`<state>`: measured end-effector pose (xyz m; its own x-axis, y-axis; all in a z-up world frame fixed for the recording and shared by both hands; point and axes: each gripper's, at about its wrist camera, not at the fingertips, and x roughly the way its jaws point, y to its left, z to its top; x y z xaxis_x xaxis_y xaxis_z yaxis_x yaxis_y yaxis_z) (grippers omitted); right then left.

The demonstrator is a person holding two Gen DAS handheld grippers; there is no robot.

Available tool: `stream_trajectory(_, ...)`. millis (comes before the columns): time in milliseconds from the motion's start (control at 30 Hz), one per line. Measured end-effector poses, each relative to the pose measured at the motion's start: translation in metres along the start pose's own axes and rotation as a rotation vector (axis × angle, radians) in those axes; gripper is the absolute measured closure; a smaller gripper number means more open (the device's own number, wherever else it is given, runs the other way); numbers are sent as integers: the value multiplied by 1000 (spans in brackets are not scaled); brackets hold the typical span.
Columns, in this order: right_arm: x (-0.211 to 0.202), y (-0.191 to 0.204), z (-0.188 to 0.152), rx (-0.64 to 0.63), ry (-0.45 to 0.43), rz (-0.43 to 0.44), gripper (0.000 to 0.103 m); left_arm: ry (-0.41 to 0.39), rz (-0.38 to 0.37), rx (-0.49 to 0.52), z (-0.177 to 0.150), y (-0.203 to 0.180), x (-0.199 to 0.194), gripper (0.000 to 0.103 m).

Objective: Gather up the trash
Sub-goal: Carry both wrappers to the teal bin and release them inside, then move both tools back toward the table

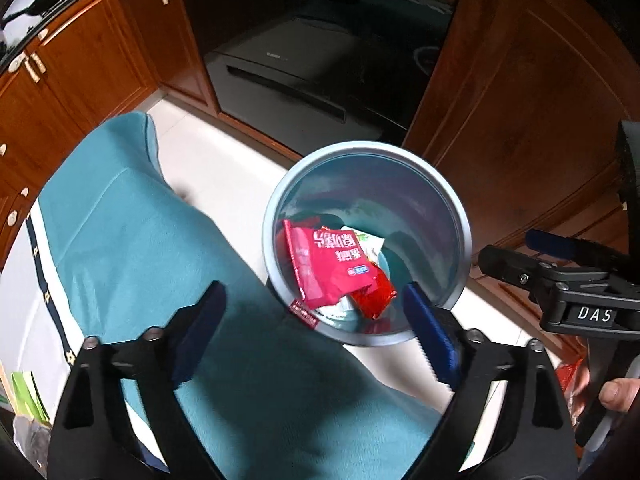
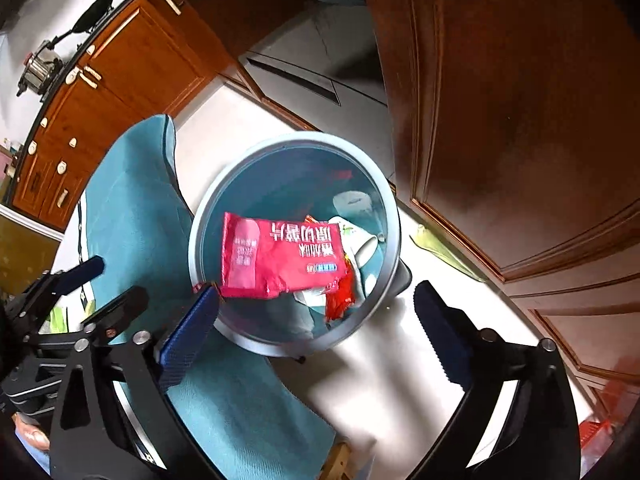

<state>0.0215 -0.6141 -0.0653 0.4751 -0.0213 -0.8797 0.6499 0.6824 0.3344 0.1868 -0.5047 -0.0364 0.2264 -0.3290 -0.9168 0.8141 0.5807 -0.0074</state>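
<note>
A round grey-blue trash bin (image 1: 460,216) (image 2: 394,224) stands on the white floor. Inside lie a large red snack wrapper (image 1: 332,264) (image 2: 280,256), a smaller red wrapper (image 1: 374,300) (image 2: 340,296) and white packaging (image 1: 368,240) (image 2: 360,248). My left gripper (image 1: 316,320) hovers above the bin's near rim, open and empty. My right gripper (image 2: 320,324) also hovers over the bin's near edge, open and empty. The right gripper shows at the right of the left wrist view (image 1: 520,256), and the left gripper shows at the left of the right wrist view (image 2: 100,280).
A teal cloth-covered table (image 1: 132,240) (image 2: 132,208) sits left of the bin. Wooden cabinets (image 1: 520,100) (image 2: 500,120) and a dark appliance (image 1: 304,64) stand behind. A green scrap (image 2: 440,252) lies on the floor right of the bin. Green packaging (image 1: 28,396) lies at the table's left.
</note>
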Motion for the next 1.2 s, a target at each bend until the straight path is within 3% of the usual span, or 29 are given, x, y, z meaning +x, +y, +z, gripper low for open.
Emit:
stream_trajectory(333, -20, 15, -11, -34, -10, -11, 8, -11, 6, -28, -17, 6, -27, 4)
stream_trajectory(667, -57, 42, -30, -72, -45, -5, 8, -79, 0, -30, -46, 11, -84, 4)
stream_trajectory(933, -80, 93, -62, -153, -45, 38, 7, -120, 40, -54, -98, 36, -132, 4)
stream_trajectory(1200, -90, 177, -111, -309, -4, 119, 7, -155, 114, -79, -170, 80, -177, 4)
